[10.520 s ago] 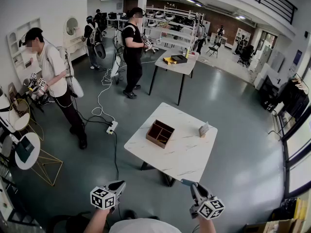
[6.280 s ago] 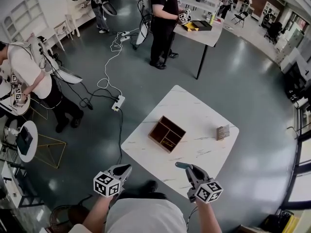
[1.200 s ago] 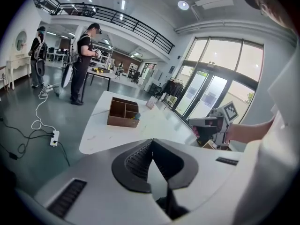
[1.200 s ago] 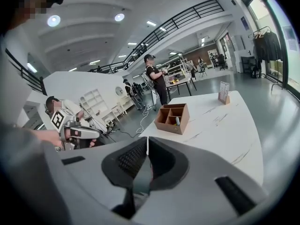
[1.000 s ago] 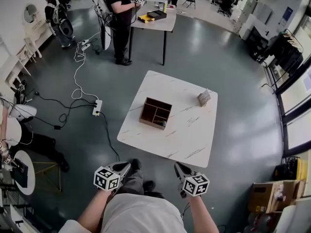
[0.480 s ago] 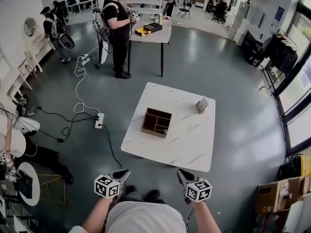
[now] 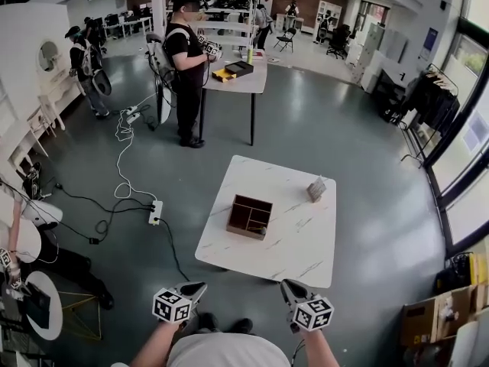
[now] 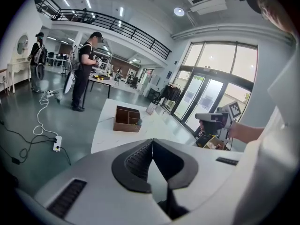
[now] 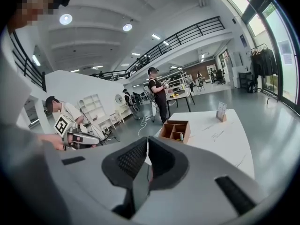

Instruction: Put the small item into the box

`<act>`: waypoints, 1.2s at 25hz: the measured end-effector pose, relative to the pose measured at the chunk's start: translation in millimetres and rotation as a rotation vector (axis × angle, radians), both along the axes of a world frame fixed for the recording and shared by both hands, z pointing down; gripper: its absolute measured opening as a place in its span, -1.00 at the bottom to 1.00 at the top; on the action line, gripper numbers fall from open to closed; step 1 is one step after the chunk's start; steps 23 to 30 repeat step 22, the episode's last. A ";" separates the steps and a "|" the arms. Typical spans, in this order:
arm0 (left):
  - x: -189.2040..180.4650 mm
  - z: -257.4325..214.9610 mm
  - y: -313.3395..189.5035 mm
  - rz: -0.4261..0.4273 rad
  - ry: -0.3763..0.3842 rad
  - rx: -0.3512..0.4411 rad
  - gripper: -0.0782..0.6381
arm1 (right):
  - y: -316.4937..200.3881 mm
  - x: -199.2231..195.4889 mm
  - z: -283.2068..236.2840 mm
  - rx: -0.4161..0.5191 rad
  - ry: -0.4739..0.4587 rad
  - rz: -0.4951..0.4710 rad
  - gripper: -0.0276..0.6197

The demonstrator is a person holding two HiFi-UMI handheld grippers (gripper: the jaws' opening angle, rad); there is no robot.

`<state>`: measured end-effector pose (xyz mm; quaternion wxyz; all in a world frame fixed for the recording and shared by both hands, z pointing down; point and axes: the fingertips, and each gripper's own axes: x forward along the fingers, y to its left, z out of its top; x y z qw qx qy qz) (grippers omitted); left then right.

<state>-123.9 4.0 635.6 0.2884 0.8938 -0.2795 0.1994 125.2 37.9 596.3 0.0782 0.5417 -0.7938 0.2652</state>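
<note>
Box (image 7: 249, 216) on white table (image 7: 299, 237), card stand (image 7: 315, 189) nearby.

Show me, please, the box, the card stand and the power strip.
box (image 7: 245, 232): head view, on its near outer wall.
card stand (image 7: 316, 189): head view, on the card's face.
power strip (image 7: 155, 212): head view, on its middle.

Lab hall: worktable (image 7: 302, 245), shelving (image 7: 229, 10), floor cables (image 7: 120, 155)
</note>
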 end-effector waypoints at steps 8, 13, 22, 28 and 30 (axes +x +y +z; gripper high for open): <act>-4.4 -0.6 -6.8 0.016 0.013 0.008 -0.74 | 1.2 -8.0 2.8 -0.014 0.009 0.007 -0.82; -8.2 -0.8 -6.3 0.010 0.021 0.009 -0.74 | -1.8 -10.5 -2.9 -0.009 0.002 0.013 -0.82; -19.4 -4.0 -8.0 0.006 0.030 0.010 -0.74 | -6.7 -25.9 -5.8 -0.011 0.005 0.005 -0.82; -19.4 -4.0 -8.0 0.006 0.030 0.010 -0.74 | -6.7 -25.9 -5.8 -0.011 0.005 0.005 -0.82; -19.4 -4.0 -8.0 0.006 0.030 0.010 -0.74 | -6.7 -25.9 -5.8 -0.011 0.005 0.005 -0.82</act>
